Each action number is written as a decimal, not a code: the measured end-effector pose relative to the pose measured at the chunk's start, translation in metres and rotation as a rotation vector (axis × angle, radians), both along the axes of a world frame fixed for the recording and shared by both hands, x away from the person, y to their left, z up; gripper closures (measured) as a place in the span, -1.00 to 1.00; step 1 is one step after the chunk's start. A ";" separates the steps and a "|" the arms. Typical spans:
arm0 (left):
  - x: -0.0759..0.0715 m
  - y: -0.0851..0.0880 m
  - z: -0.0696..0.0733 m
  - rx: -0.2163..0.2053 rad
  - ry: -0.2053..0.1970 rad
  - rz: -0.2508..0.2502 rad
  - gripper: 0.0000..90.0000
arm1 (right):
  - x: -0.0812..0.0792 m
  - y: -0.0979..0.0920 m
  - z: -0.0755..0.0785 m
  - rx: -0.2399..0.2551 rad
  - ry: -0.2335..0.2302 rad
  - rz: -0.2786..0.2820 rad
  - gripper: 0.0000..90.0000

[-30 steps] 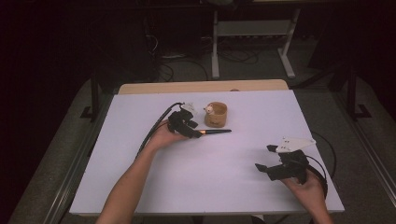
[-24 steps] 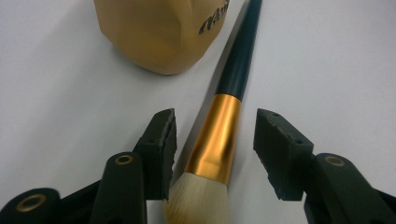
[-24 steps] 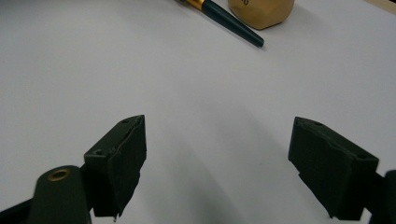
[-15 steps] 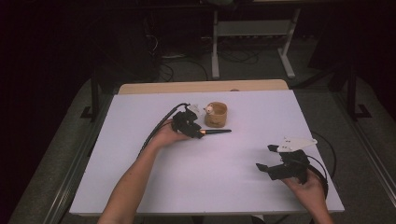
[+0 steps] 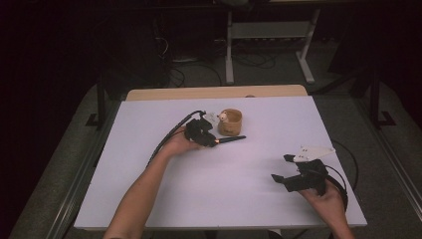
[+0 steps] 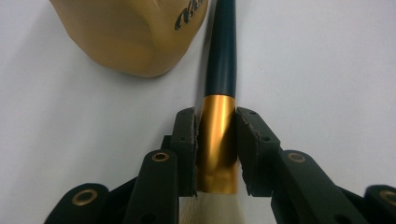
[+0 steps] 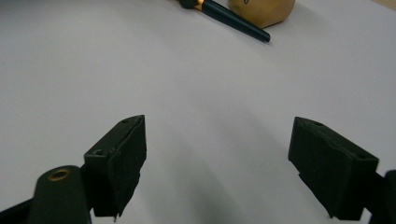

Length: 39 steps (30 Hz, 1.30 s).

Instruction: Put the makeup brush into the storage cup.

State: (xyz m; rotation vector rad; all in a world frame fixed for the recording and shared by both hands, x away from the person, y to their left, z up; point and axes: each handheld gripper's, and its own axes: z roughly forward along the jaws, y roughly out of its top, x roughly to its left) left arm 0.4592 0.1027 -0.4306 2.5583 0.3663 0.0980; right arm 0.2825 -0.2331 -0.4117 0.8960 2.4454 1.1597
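A brush with a dark handle point(image 6: 222, 60), a gold ferrule and pale bristles lies on the white table point(image 5: 249, 189). My left gripper point(image 6: 216, 126) has just been closing, and its pads now press on the ferrule from both sides. From above, the left gripper point(image 5: 208, 141) sits just left of a tan wooden cup point(image 5: 230, 122), and the brush handle point(image 5: 233, 138) points right. The cup point(image 6: 130, 32) stands beside the handle. My right gripper point(image 5: 281, 168) rests open at the table's right front, with nothing between its jaws point(image 7: 217, 154). The brush point(image 7: 233, 21) and cup point(image 7: 261, 11) lie far ahead of it.
A small pale object point(image 5: 211, 117) lies just left of the cup. A wooden board edge point(image 5: 214, 92) runs along the table's far side. Beyond it are a metal stand point(image 5: 271, 30) and floor cables. A black cable point(image 5: 166, 139) trails from the left gripper.
The left gripper has edged slightly toward the cup and stays over the brush. The right hand has kept still.
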 end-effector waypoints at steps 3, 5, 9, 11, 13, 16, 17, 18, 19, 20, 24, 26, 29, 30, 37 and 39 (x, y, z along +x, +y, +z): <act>0.000 -0.001 0.001 0.011 0.004 -0.007 0.56 | 0.000 0.001 0.000 -0.004 -0.001 0.004 -0.59; 0.000 -0.002 0.002 0.020 0.010 -0.019 0.57 | 0.001 0.001 0.000 -0.004 0.001 0.003 -0.59; -0.002 -0.001 0.004 0.034 0.014 -0.033 0.58 | 0.000 0.000 0.000 -0.001 0.000 -0.001 -0.59; -0.003 -0.001 0.005 0.033 0.014 -0.035 0.58 | 0.001 0.000 0.000 0.000 0.002 -0.003 -0.59; -0.004 -0.001 0.006 0.033 0.016 -0.038 0.58 | 0.000 0.000 0.000 -0.002 0.003 -0.003 -0.59; -0.006 -0.001 0.008 0.036 0.016 -0.050 0.58 | 0.000 0.001 0.000 -0.003 0.002 0.000 -0.59; -0.007 -0.001 0.009 0.035 0.016 -0.052 0.58 | 0.000 0.001 0.000 -0.004 0.000 0.001 -0.59; -0.007 -0.002 0.009 0.036 0.013 -0.056 0.58 | 0.000 0.001 0.000 -0.005 -0.001 0.002 -0.59; -0.008 -0.001 0.010 0.034 0.015 -0.060 0.58 | 0.000 0.001 0.000 -0.005 -0.002 0.002 -0.59; -0.009 -0.001 0.011 0.034 0.017 -0.059 0.58 | 0.000 0.001 0.000 -0.004 -0.004 0.003 -0.59; -0.013 -0.001 0.016 0.039 0.009 -0.075 0.58 | 0.000 0.001 0.001 -0.004 -0.006 0.001 -0.59; -0.014 0.000 0.018 0.039 0.007 -0.077 0.58 | -0.001 0.002 0.001 -0.005 -0.004 0.000 -0.59; -0.016 0.000 0.019 0.041 0.004 -0.085 0.58 | -0.001 0.002 0.001 -0.005 0.000 0.000 -0.59; -0.016 0.000 0.019 0.043 -0.002 -0.086 0.58 | -0.001 0.002 0.001 -0.007 -0.006 0.005 -0.59; -0.016 0.000 0.021 0.034 -0.002 -0.086 0.59 | -0.001 0.002 0.001 -0.005 -0.005 0.002 -0.59; -0.016 0.001 0.021 0.033 -0.001 -0.079 0.59 | -0.002 0.002 0.001 -0.006 -0.006 0.002 -0.59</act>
